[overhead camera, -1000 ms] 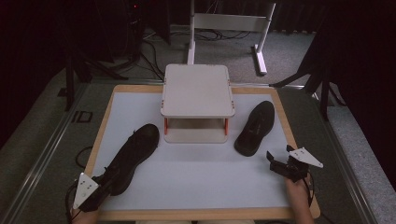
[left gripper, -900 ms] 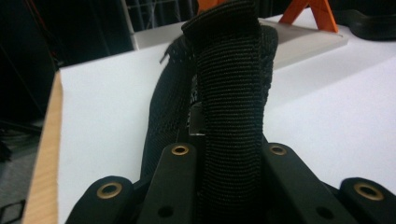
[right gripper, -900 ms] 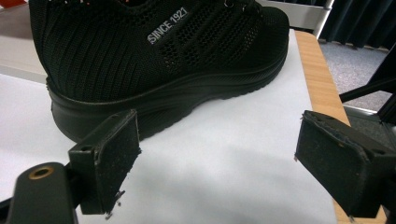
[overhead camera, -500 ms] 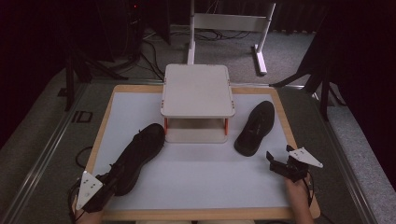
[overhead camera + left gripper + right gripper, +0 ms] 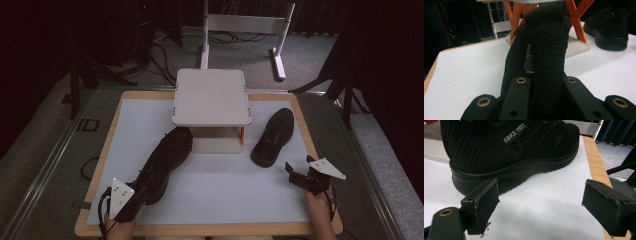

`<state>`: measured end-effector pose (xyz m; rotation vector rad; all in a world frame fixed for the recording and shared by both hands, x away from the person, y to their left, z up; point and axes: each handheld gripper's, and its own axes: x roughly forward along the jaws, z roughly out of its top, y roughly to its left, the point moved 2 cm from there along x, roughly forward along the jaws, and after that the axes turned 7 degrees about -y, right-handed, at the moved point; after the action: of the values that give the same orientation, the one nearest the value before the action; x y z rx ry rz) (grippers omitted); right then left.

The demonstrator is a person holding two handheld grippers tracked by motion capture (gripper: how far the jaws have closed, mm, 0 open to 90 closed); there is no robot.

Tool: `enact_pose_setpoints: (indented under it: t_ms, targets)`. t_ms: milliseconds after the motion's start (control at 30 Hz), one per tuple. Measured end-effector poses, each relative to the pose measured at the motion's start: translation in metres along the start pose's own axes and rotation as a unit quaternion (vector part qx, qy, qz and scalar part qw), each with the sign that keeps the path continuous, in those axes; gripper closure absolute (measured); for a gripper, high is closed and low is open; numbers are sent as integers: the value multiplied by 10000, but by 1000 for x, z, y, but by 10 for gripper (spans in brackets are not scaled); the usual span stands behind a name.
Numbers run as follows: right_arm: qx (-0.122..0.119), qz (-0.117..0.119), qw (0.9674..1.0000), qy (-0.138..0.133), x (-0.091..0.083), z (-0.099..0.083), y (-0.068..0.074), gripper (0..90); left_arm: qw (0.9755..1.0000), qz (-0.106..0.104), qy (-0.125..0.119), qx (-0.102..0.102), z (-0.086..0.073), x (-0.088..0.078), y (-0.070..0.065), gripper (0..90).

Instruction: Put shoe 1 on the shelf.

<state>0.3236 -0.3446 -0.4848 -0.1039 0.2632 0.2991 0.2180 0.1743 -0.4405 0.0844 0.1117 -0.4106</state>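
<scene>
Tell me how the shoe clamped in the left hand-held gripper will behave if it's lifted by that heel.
The left shoe is probably soft at the top: its knit heel collar looks pinched between the jaws of the left hand-held gripper, so it may flex. Held at one end, the toe would likely sag downward. The textured knit should grip well rather than slip.
</scene>
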Motion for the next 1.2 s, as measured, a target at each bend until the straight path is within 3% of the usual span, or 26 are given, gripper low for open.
enact_pose_setpoints:
  t_ms: [267,433,600,633,733,800,833,933,967,1133,1200]
  targets:
    - [23,18,10000,24,0,0,0,134,10000,66,56,6,6,17,-13,831]
    - [8,4,10000,18,0,0,0,134,9994,167,53,-286,14,27,-19,832]
    - [23,25,10000,19,1,0,-1,134,9995,193,114,-199,17,37,-27,828]
    - [22,28,10000,24,0,0,0,134,9992,171,99,-337,17,43,-29,826]
    - [26,29,10000,27,0,0,-1,134,9993,189,128,-301,17,50,-31,826]
    - [26,32,10000,21,0,0,-1,134,9994,270,121,-183,16,56,-36,826]
    - [26,37,10000,17,0,0,-1,134,9989,392,69,-234,16,61,-43,826]
    - [34,42,10000,34,1,0,-1,134,9984,477,-5,-306,16,65,-48,826]
    - [43,44,10000,43,1,0,-1,134,9974,583,-15,-424,17,69,-54,826]
    - [35,52,10000,33,1,0,-1,135,9966,701,-21,-431,16,78,-65,824]
    - [43,59,10000,42,1,0,-1,135,9956,771,-19,-528,16,83,-69,824]
